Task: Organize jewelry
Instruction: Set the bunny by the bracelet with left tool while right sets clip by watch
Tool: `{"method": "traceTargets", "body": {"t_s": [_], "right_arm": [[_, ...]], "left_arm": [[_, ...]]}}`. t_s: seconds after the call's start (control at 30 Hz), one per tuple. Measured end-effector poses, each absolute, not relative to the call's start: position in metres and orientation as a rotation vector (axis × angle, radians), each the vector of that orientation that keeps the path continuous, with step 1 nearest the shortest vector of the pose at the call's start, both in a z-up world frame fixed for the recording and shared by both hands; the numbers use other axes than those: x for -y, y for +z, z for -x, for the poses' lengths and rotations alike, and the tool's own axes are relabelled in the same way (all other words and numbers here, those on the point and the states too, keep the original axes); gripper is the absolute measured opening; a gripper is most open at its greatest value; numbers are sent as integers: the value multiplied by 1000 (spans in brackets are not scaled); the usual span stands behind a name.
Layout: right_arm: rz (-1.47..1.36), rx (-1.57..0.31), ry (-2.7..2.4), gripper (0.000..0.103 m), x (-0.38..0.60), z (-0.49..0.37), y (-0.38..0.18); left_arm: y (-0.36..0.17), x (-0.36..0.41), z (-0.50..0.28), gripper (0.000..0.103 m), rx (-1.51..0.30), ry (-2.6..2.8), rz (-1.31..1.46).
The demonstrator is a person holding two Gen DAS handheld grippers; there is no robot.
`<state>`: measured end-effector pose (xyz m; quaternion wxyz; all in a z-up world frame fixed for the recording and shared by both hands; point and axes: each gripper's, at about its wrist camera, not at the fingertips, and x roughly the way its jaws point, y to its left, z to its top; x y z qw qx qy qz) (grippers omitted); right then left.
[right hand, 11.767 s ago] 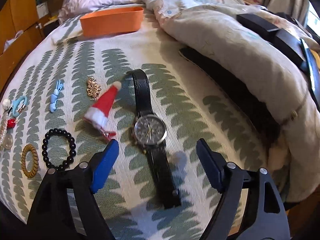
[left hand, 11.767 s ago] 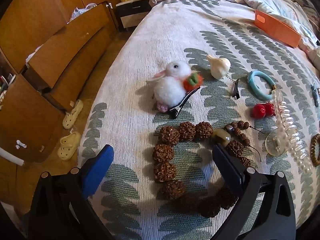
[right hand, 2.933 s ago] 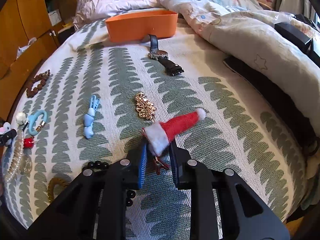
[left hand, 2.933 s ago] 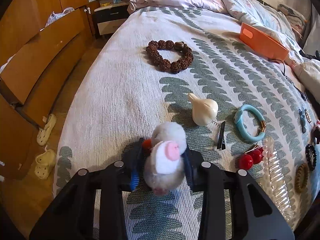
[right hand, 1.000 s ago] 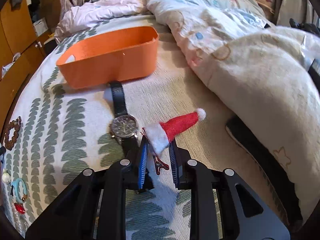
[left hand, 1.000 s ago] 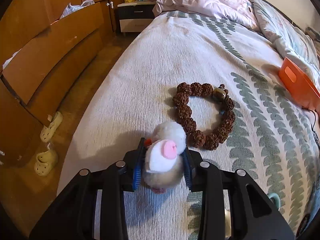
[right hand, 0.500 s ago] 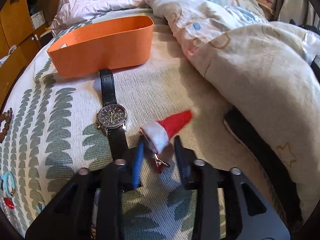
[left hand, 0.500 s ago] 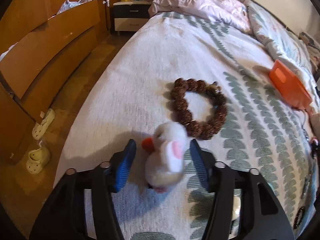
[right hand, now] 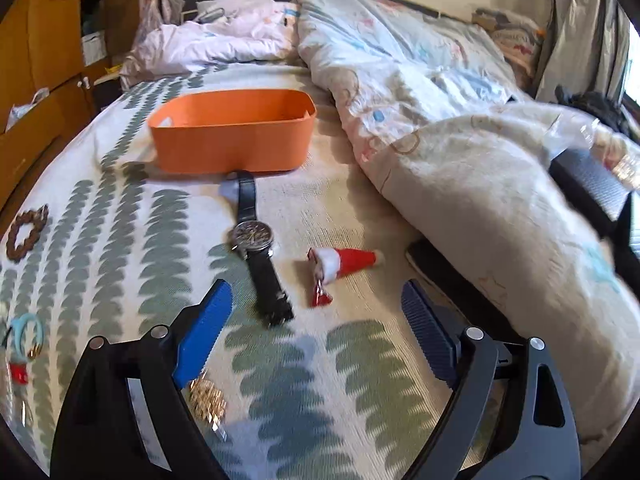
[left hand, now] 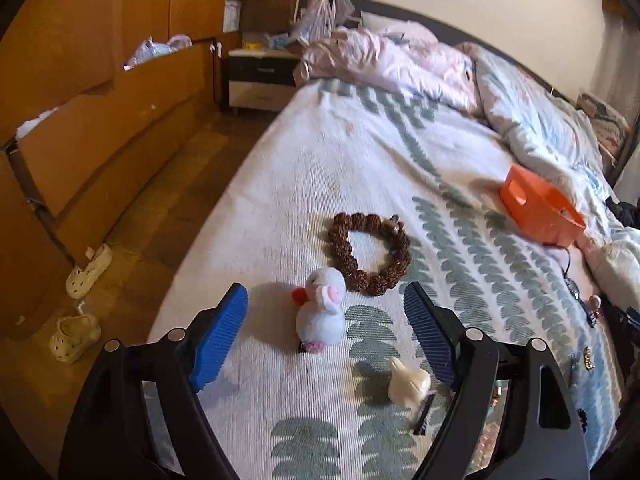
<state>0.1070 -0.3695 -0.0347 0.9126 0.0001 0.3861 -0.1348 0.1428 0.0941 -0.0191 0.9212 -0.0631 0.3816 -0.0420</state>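
Here we saw the left gripper [left hand: 326, 338] with its blue fingers [left hand: 219, 336] wide apart and nothing between them touching the pads. The plush bunny clip [left hand: 321, 312] sat on the bedspread [left hand: 280, 184] between the pads, clear of both. Just beyond it lay the brown bead bracelet [left hand: 370, 252], almost touching the bunny. Nearer the right pad sat a cream shell-shaped clip [left hand: 408, 380] beside a thin black hair clip [left hand: 423, 414]. Farther right stood the orange box [left hand: 538, 210].

Over on the right wrist view, the right gripper [right hand: 316, 336] also had its fingers [right hand: 204, 332] spread, holding nothing. A gold brooch [right hand: 206, 400] lay under the left pad. Ahead were the black watch [right hand: 256, 244], flat, strap end touching the orange box [right hand: 232, 142], and just right of it the santa hat clip [right hand: 340, 266], lying on the bedspread near the rumpled duvet [right hand: 460, 168].
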Motion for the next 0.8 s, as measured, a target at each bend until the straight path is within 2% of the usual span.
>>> {"method": "traceTargets", "body": {"t_s": [0.3,0.57,0.8], "right_arm": [[-55,-782,-163,88,331,-64,-24],[12,-842,-104,88,278,-2,-52],[26,-871,-115,88,269,17,-67]], "left_arm": [[-30,-60,-112,84,-792,-117,39],[-46,-47,-95,84,-845,-117,13],[-59,-38,-89,84,-883,-105,-9]]}}
